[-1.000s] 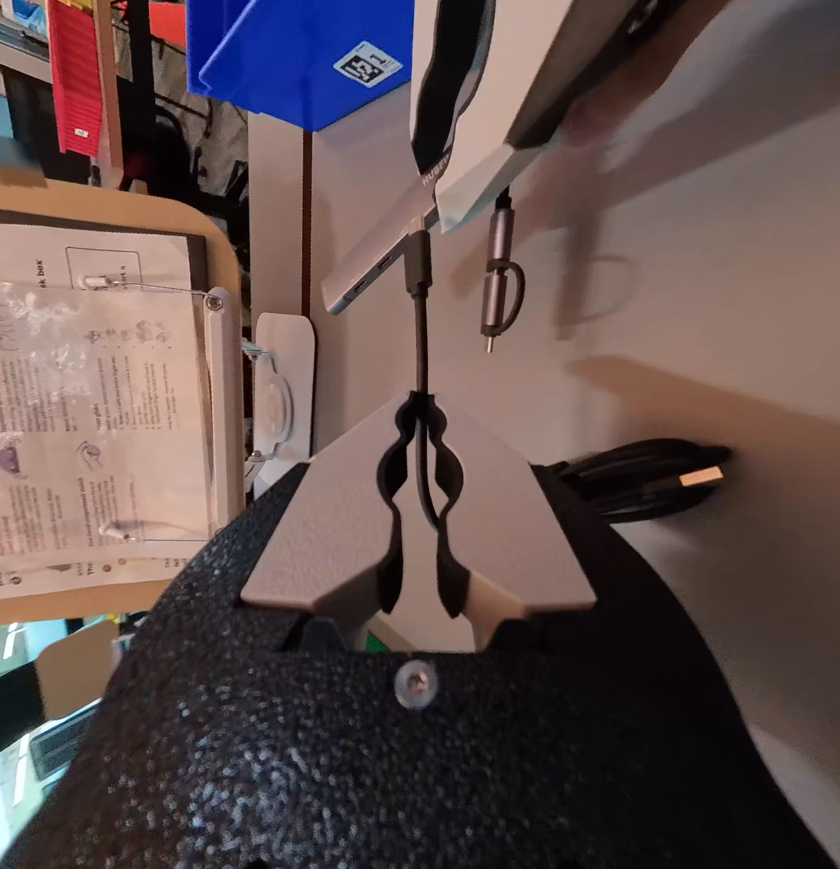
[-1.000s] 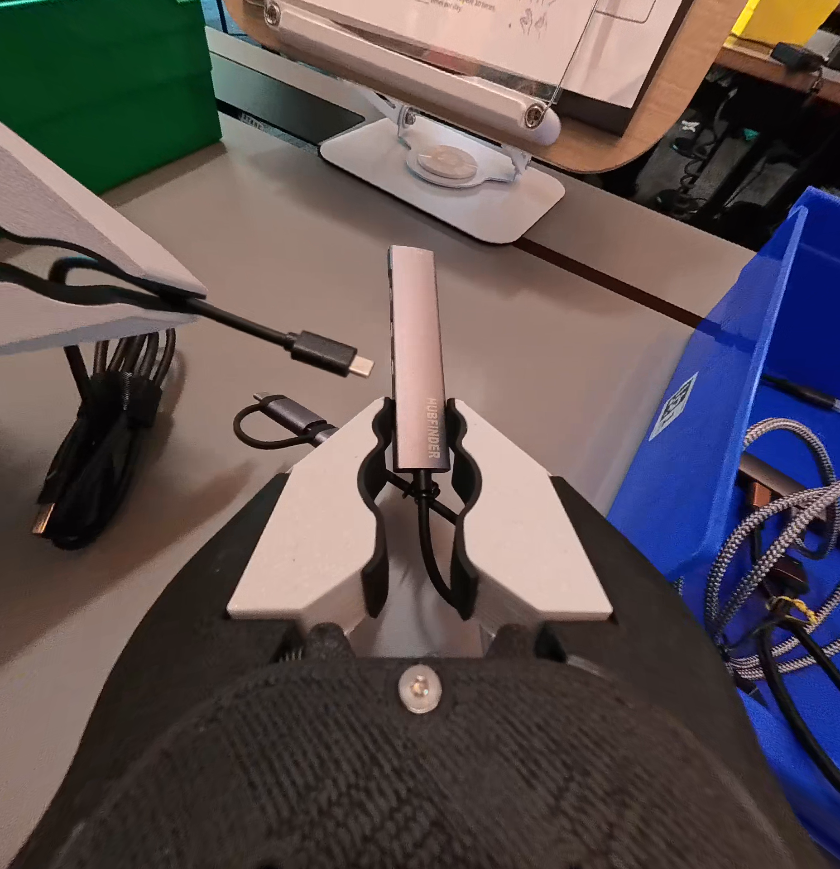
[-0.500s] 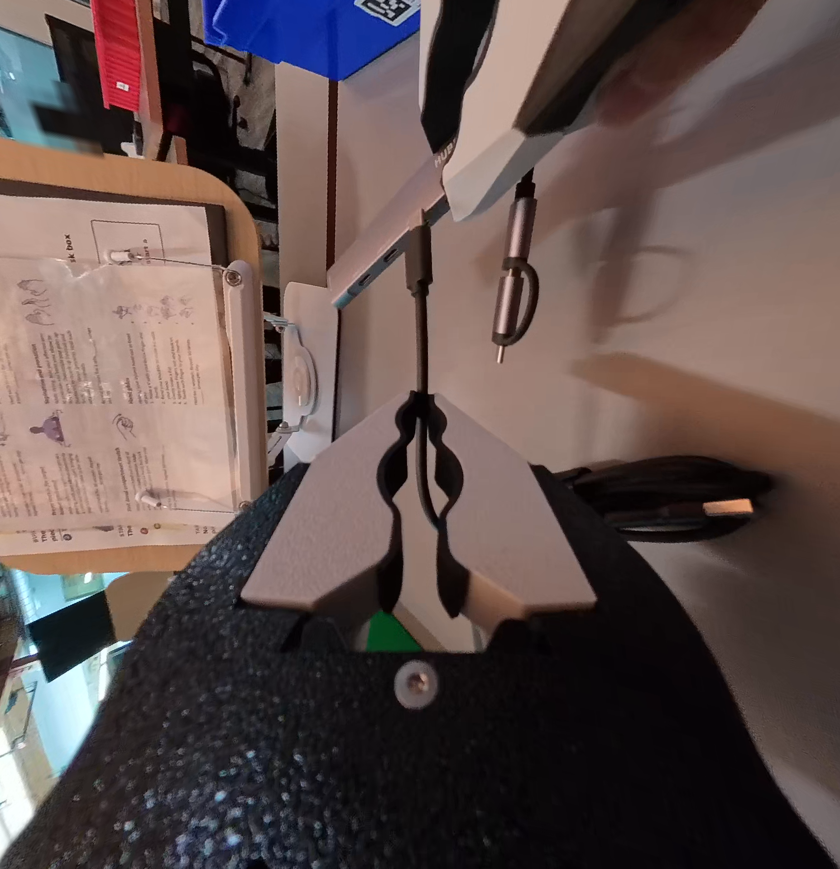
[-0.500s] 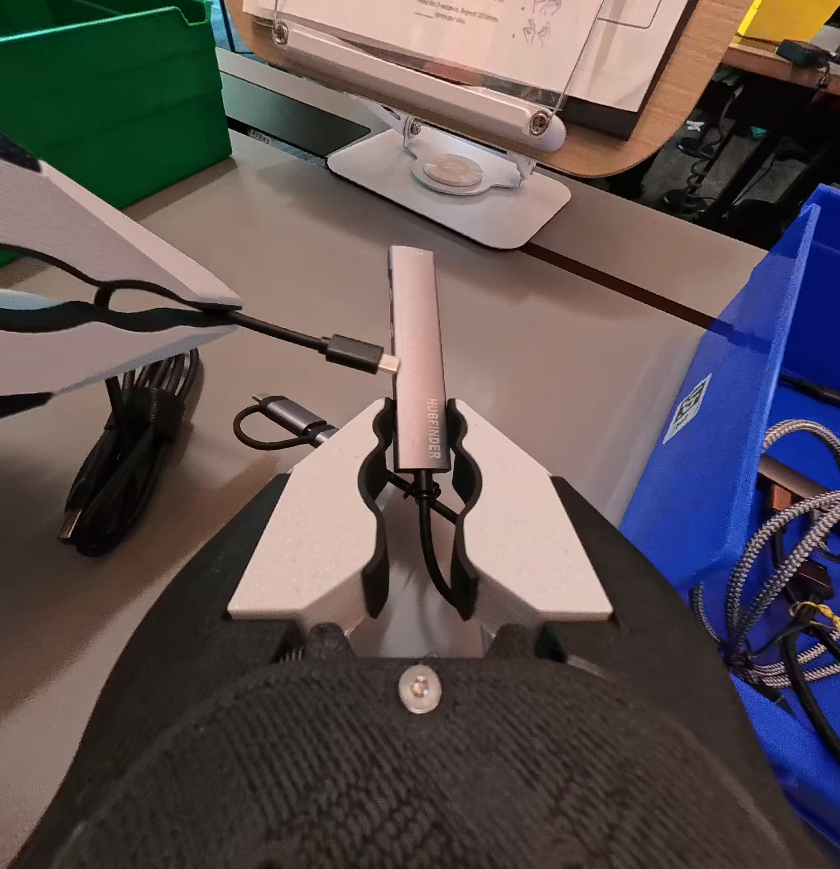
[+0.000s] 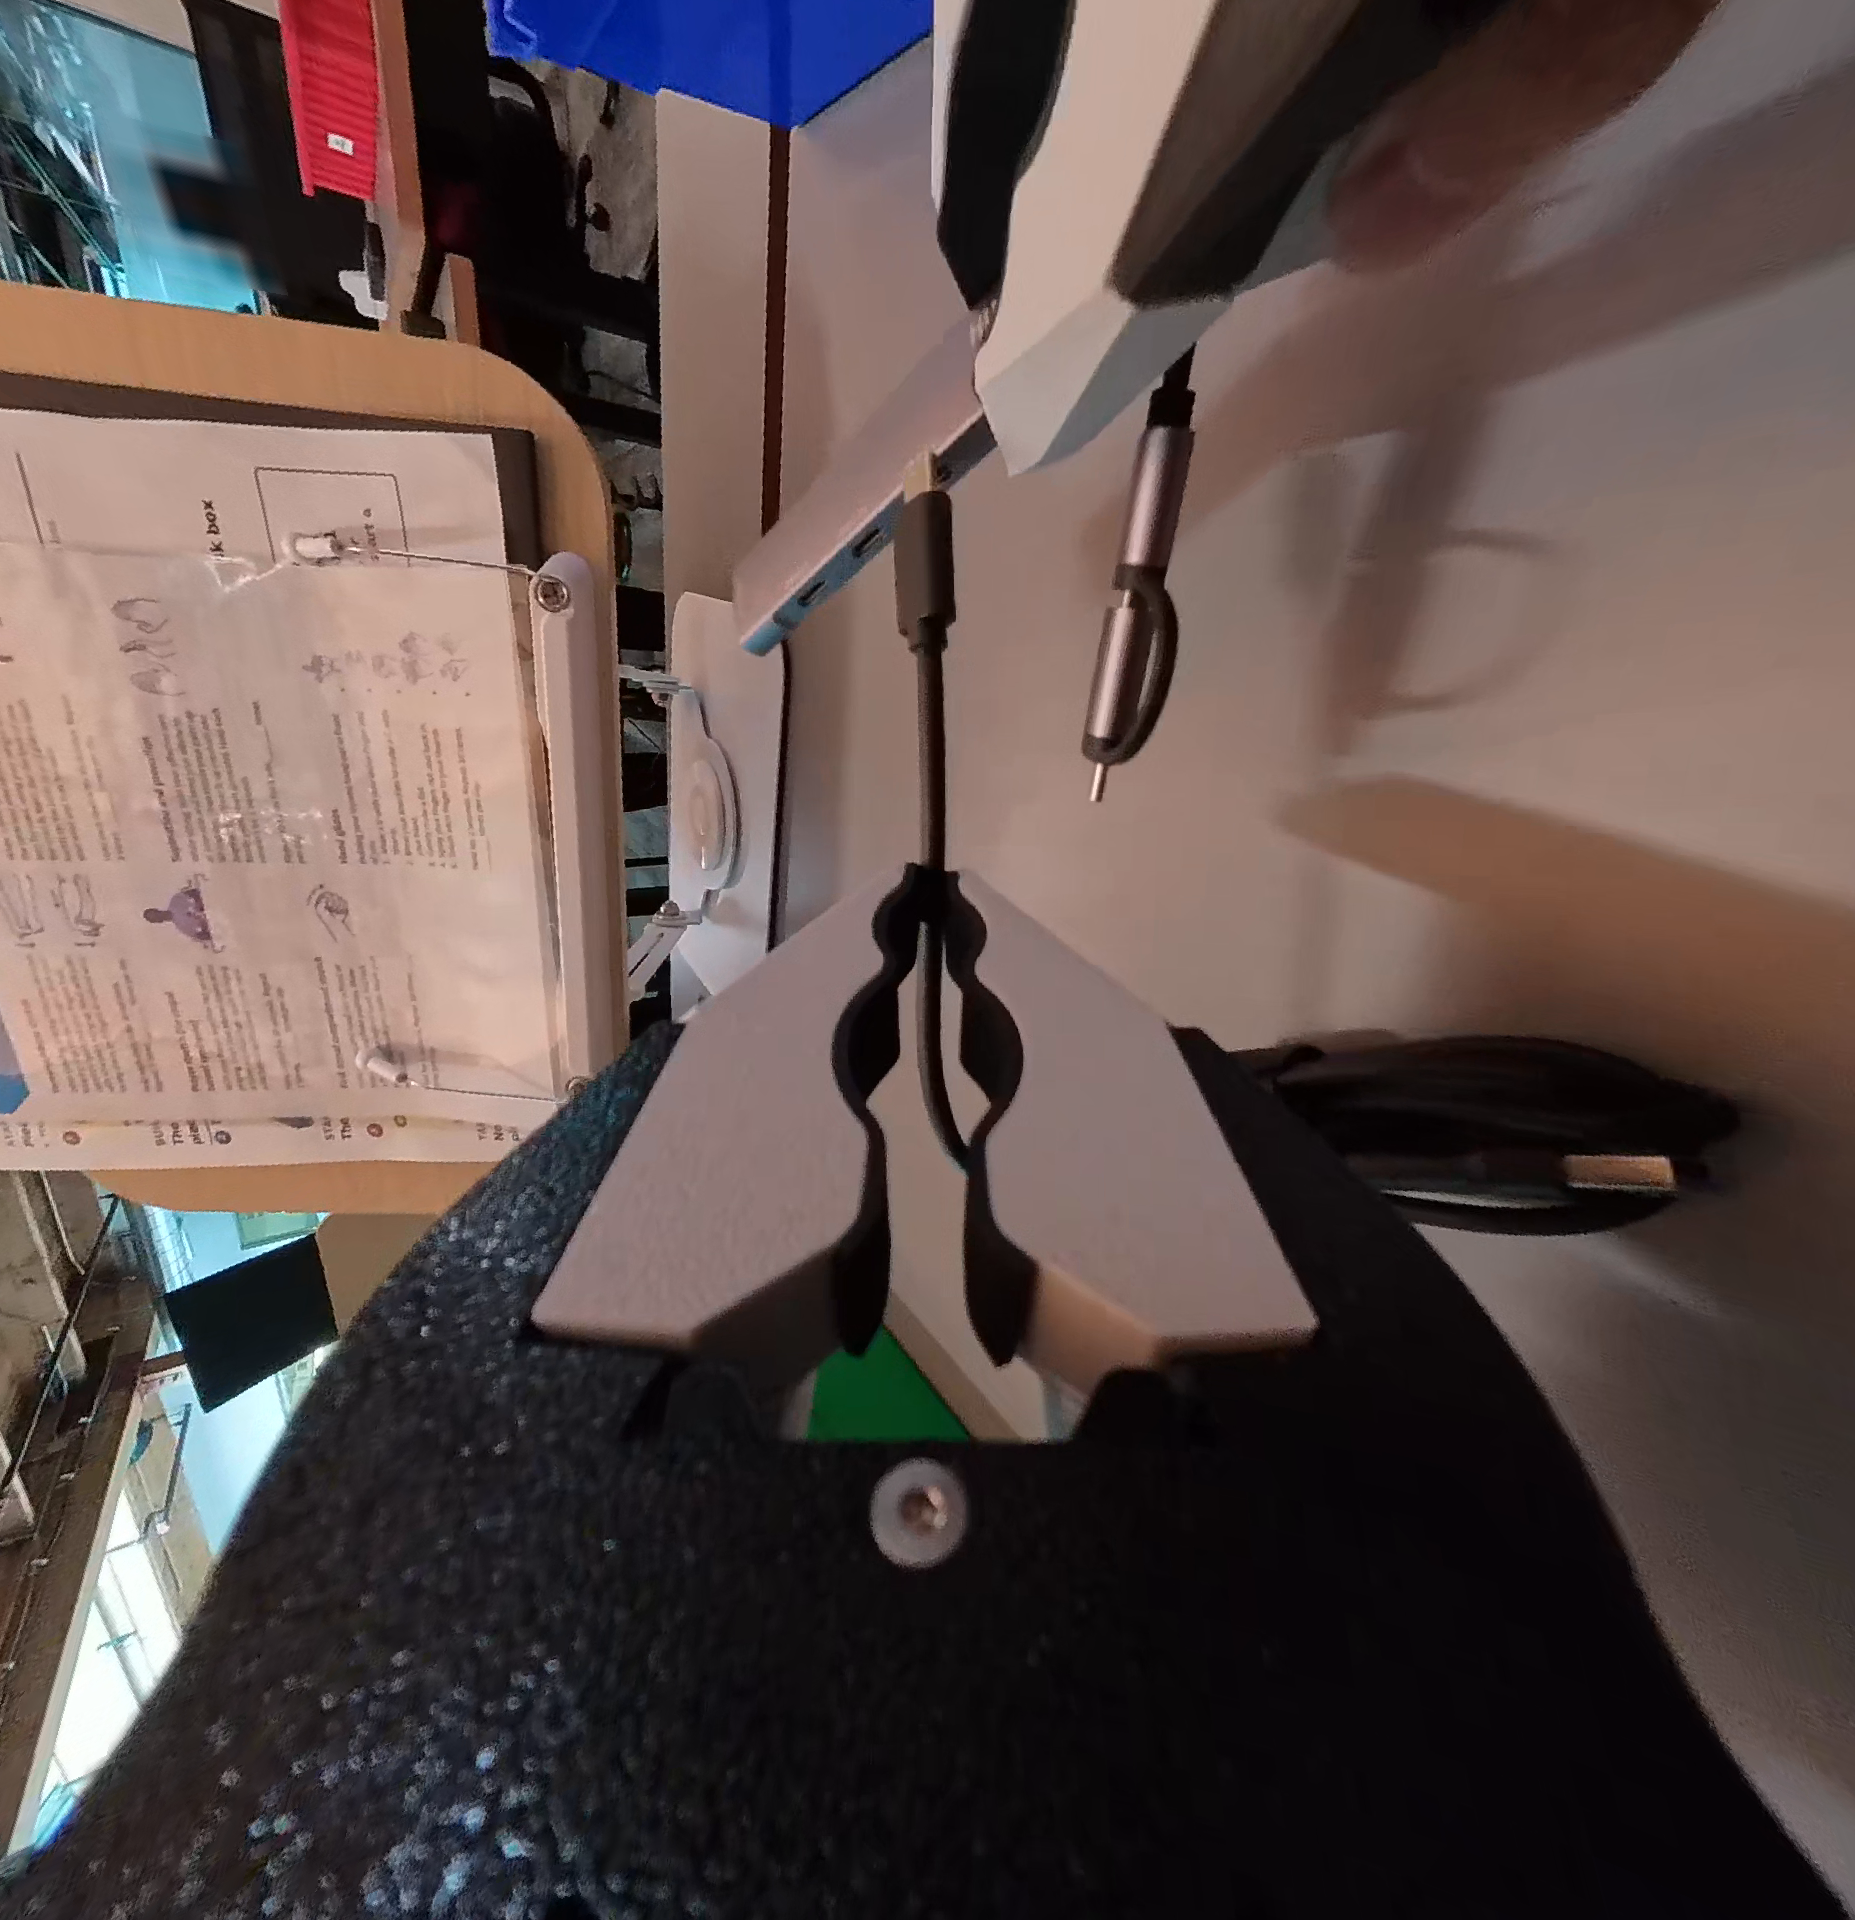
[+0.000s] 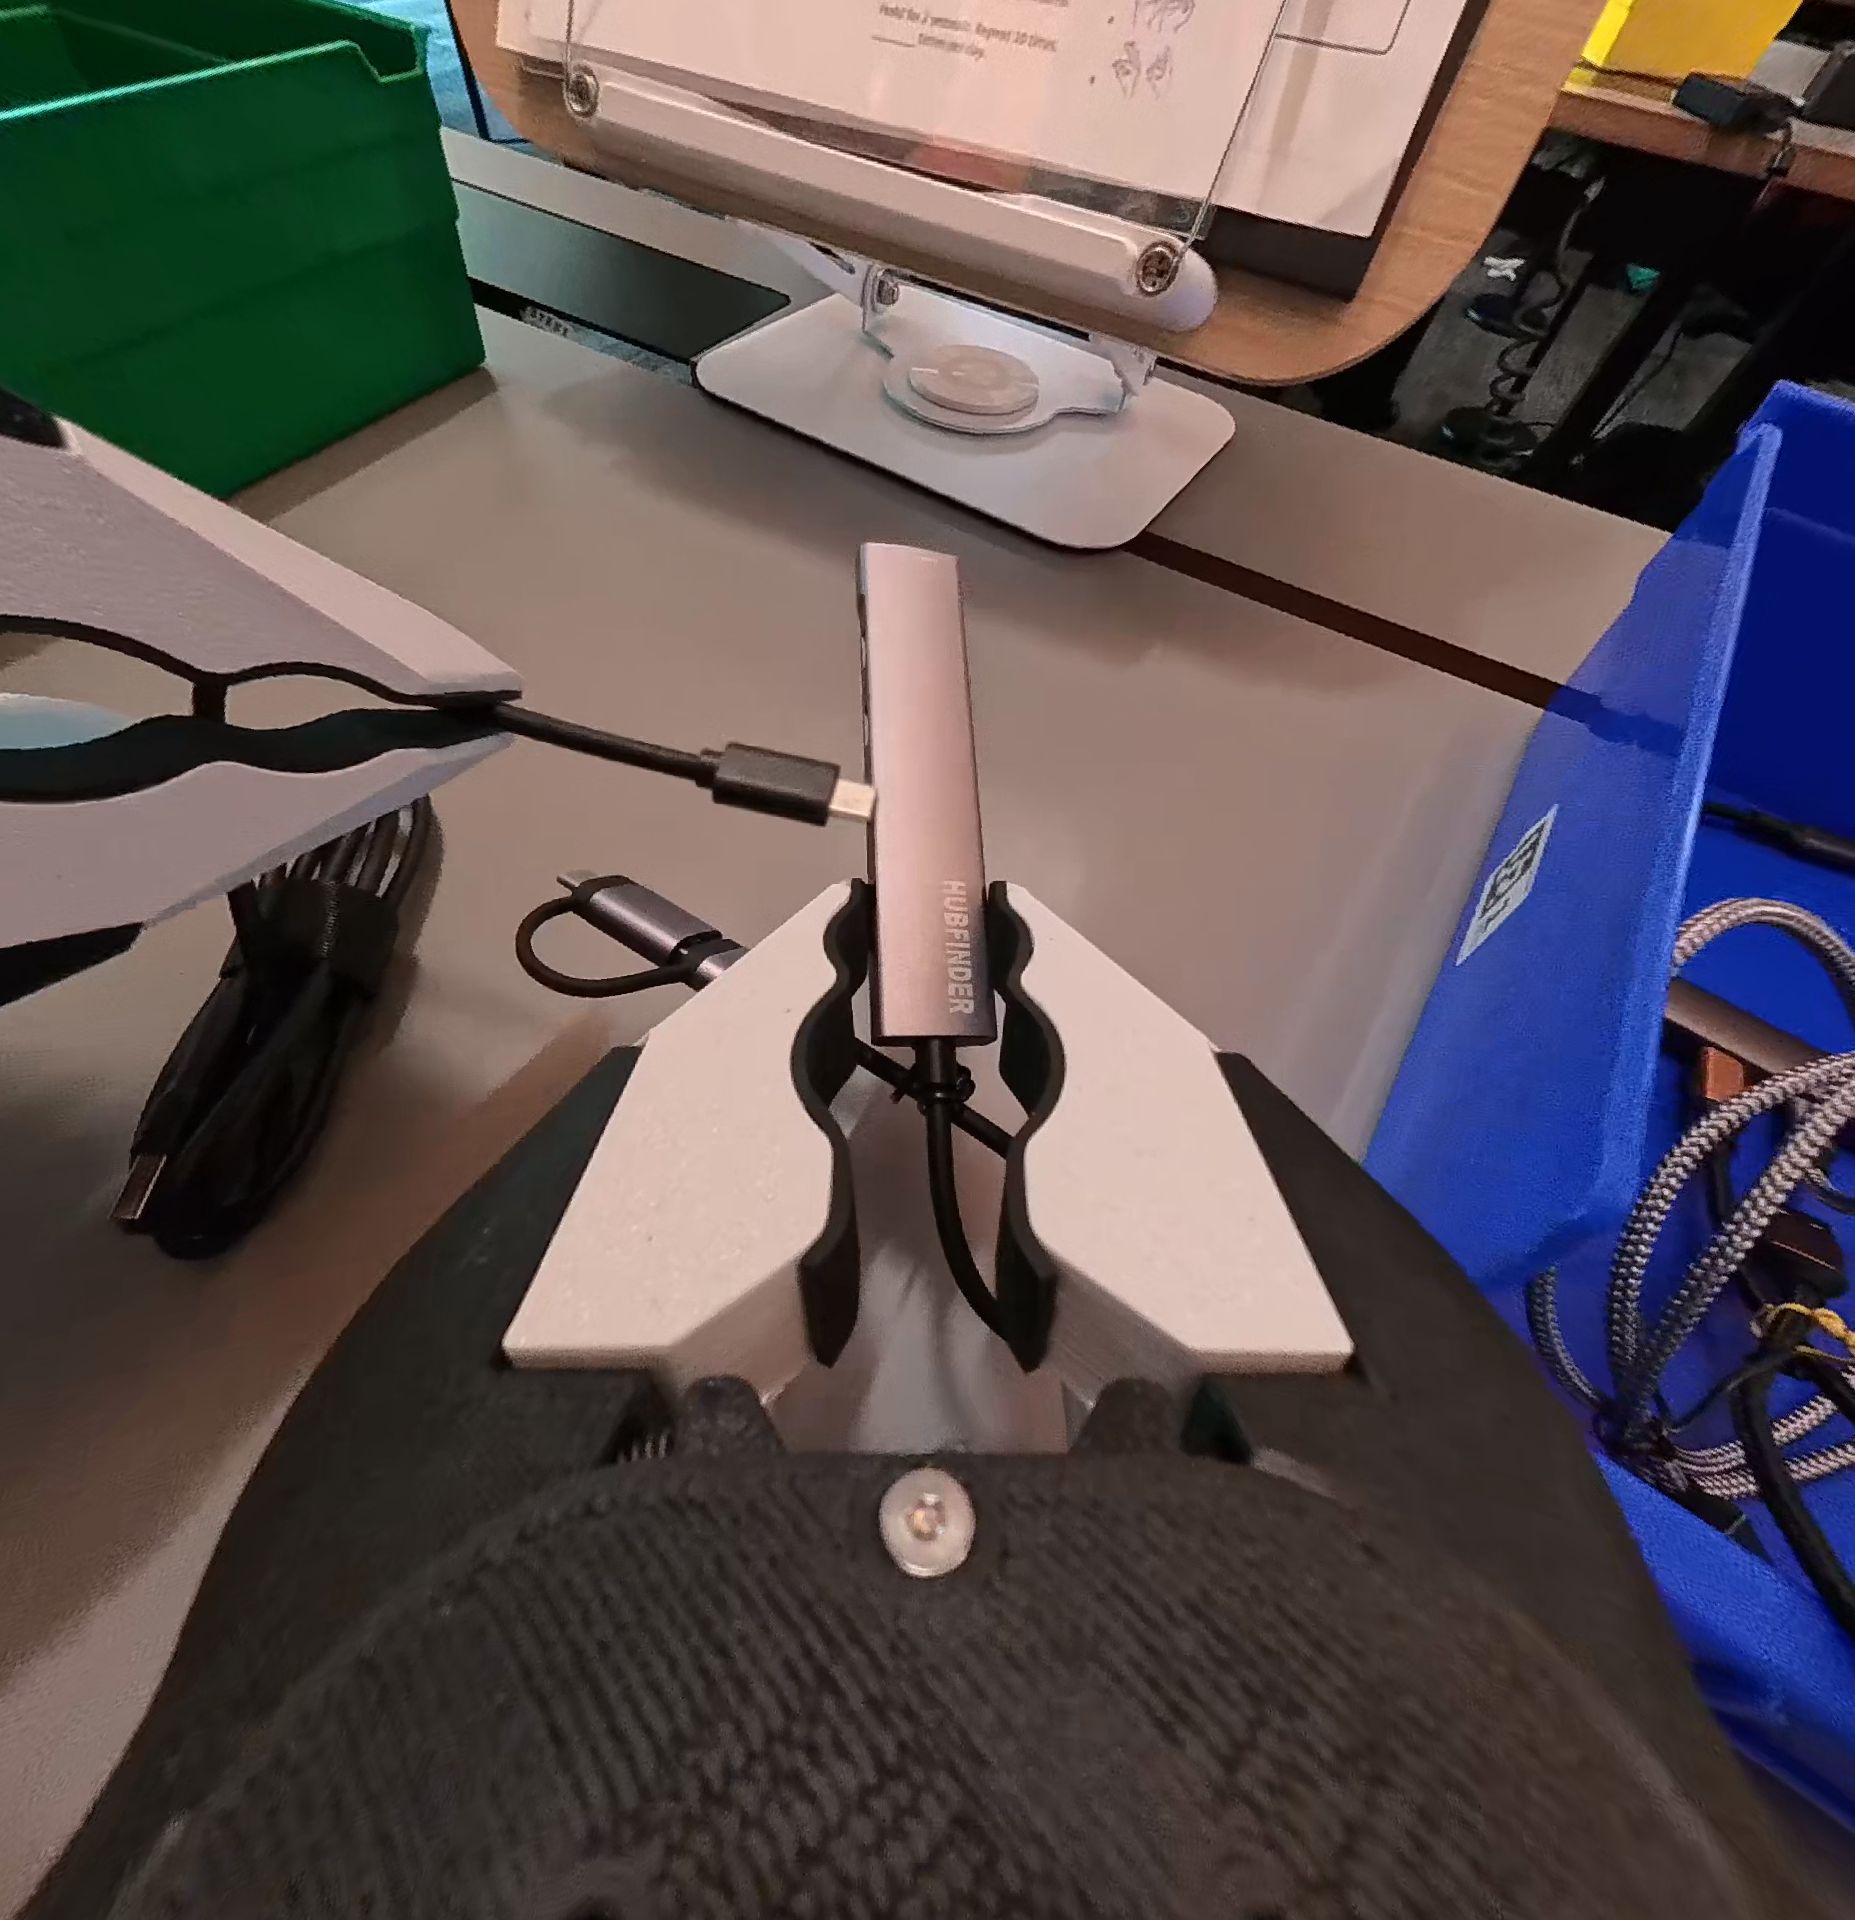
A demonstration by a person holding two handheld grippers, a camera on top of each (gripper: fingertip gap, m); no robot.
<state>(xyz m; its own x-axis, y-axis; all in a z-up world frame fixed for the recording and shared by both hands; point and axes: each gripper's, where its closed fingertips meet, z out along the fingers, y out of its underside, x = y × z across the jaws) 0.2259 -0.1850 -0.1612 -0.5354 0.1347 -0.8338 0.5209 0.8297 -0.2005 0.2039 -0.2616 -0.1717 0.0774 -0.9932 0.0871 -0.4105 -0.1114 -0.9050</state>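
Note:
My right gripper (image 6: 923, 904) is shut on a slim grey USB hub (image 6: 918, 748) and holds it pointing forward above the grey table (image 6: 1214, 790). My left gripper (image 5: 935, 881) is shut on a thin black cable (image 5: 933, 748) with a black USB-C plug (image 5: 925, 561). The plug's metal tip touches the hub's port side (image 5: 861, 540). In the right wrist view the left gripper (image 6: 487, 707) comes in from the left, its plug (image 6: 788, 784) against the hub. The hub's own grey connector (image 6: 642, 920) hangs below with a small looped tether.
A coiled black cable bundle (image 6: 268, 1039) lies on the table at left. A blue bin (image 6: 1629, 935) with several braided cables stands at right, a green bin (image 6: 206, 260) at back left. A document stand (image 6: 964, 436) with printed sheets stands behind. Spacing between my two grippers at the tips: around 9 cm.
The left gripper has carried the plug to the right, from clear of the hub to touching its port side. The right gripper has held the hub almost still.

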